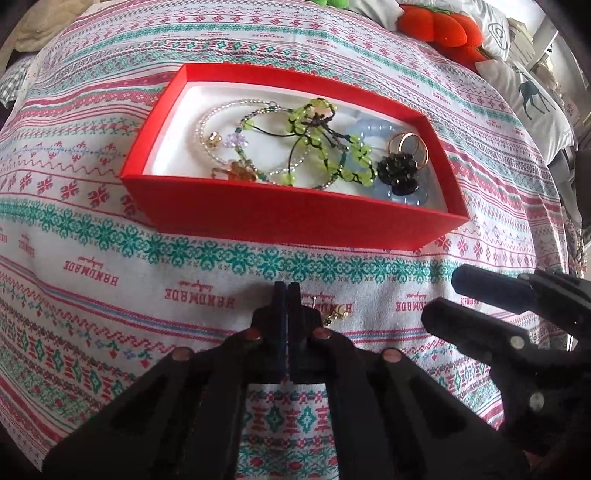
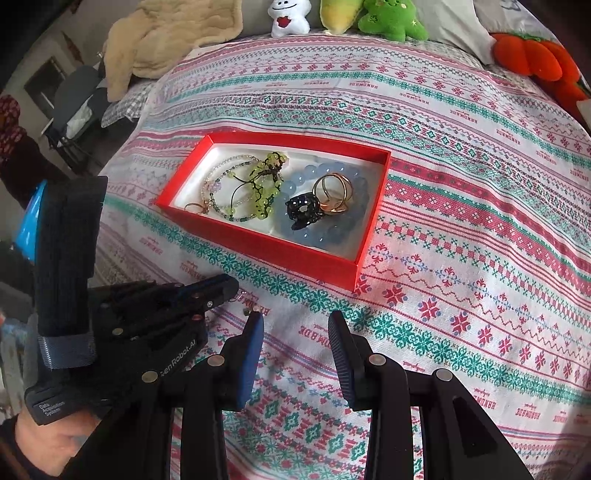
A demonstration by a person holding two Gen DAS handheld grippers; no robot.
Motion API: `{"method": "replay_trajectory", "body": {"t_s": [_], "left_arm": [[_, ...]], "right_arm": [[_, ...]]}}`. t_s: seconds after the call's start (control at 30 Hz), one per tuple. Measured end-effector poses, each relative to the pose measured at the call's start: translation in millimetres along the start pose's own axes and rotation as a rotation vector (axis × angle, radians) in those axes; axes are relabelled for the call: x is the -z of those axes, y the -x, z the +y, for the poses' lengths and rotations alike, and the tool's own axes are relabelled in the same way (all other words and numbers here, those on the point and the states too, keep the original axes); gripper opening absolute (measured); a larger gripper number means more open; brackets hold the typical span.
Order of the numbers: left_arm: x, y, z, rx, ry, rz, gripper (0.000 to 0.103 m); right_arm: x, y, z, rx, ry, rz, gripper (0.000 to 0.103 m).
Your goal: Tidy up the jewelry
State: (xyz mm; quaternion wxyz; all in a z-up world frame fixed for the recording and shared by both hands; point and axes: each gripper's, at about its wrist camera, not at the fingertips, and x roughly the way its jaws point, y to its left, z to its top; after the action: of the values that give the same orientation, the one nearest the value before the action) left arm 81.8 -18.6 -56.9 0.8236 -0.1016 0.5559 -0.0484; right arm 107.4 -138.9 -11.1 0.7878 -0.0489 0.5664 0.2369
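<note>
A red box with a white lining lies on the patterned bedspread. It holds a green bead bracelet, a clear bead strand, a blue bead bracelet, gold rings and a black flower piece. A small gold earring lies on the cloth just right of my left gripper, whose fingers are pressed together; whether they pinch anything I cannot tell. My right gripper is open and empty, near the left one.
Plush toys and an orange cushion lie at the far edge of the bed. A beige blanket lies at the far left. Pillows sit at the right.
</note>
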Motion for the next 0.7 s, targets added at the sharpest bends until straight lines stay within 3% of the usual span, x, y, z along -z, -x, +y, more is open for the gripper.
{"method": "replay_trajectory", "body": {"t_s": [0.3, 0.43, 0.7], "left_arm": [[-0.5, 12.5, 17.6, 0.011, 0.036, -0.022, 0.0], [0.4, 11.4, 29.1, 0.079, 0.093, 0.018, 0.0], [-2.8, 17.5, 45.9, 0.077, 0.139, 0.008, 0.002]], "right_arm": [[-0.6, -15.6, 11.1, 0.017, 0.043, 0.029, 0.037], [0.2, -23.5, 19.9, 0.017, 0.087, 0.03, 0.037], [0.2, -46.8, 48.2, 0.011, 0.176, 0.05, 0.036]]}}
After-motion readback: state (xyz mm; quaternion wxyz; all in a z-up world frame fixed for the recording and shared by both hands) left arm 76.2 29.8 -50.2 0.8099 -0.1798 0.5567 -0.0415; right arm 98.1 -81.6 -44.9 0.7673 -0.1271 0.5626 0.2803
